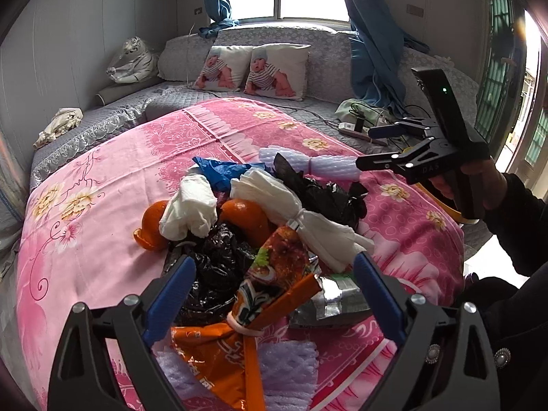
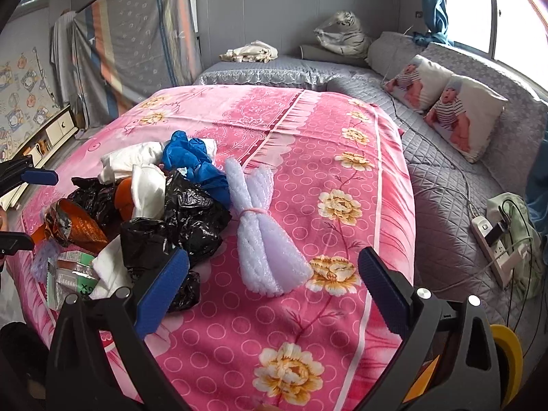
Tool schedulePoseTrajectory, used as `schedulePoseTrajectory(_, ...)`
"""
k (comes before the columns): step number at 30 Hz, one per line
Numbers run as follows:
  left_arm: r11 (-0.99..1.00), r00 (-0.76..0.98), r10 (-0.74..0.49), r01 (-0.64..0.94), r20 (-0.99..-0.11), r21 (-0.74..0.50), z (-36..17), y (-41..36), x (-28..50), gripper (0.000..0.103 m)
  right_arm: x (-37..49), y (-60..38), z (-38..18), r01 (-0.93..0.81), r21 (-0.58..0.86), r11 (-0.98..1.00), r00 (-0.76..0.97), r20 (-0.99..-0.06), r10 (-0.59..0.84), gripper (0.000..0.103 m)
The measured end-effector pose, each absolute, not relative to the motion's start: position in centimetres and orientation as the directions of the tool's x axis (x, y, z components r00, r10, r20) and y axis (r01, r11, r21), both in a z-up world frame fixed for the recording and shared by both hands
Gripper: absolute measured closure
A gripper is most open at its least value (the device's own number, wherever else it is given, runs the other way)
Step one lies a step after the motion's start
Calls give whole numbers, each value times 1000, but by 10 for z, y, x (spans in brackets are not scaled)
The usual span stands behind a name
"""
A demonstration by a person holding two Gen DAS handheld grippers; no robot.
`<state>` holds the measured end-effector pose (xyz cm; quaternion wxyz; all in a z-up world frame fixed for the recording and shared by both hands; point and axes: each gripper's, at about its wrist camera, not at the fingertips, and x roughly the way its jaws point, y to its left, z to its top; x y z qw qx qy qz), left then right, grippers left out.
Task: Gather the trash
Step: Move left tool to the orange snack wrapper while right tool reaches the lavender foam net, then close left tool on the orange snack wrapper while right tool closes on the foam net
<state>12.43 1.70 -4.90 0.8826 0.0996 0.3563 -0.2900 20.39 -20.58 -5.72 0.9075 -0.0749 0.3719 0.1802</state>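
Observation:
A pile of trash lies on a pink flowered cloth [image 1: 102,239] over a table. It holds black plastic bags [image 1: 219,267], white tissue wads [image 1: 191,209], orange peel [image 1: 246,219], a blue glove [image 1: 226,171], an orange snack wrapper [image 1: 274,274], a silver packet [image 1: 335,301] and a tied white foam net [image 2: 260,226]. My left gripper [image 1: 274,294] is open, its jaws on either side of the orange wrapper and black bag, low over the pile. My right gripper [image 2: 274,291] is open and empty, just short of the foam net; it also shows in the left wrist view [image 1: 376,147].
A grey quilted sofa [image 2: 445,178] runs behind and beside the table with two baby-print cushions [image 1: 253,68], a plush tiger [image 1: 133,61] and a power strip with cables [image 2: 493,246]. Another foam net [image 1: 287,370] lies at the table's near edge. A yellow ring [image 2: 507,352] sits beside my right gripper.

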Motion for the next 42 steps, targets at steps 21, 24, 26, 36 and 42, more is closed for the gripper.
schedulePoseTrajectory(21, 846, 538, -408, 526, -737, -85, -79, 2, 150, 53, 244, -185, -84, -415, -20, 910, 602, -755, 259, 31)
schedulePoseTrajectory(24, 857, 536, -404, 504, -741, -104, -83, 1, 158, 57, 250, -185, -88, -407, -22, 913, 594, -766, 246, 38)
schedulePoseTrajectory(26, 869, 544, -377, 487, -749, -84, -86, -1, 160, 60, 253, -184, -90, -409, -20, 913, 587, -771, 246, 39)
schedulePoseTrajectory(36, 895, 555, -353, 436, -753, -97, -85, 6, 158, 67, 253, -172, -104, -407, -83, 910, 571, -801, 182, 64)
schedulePoseTrajectory(42, 903, 596, -366, 414, -715, -117, -76, 16, 147, 69, 242, -177, -88, -397, -77, 915, 601, -775, 196, 75)
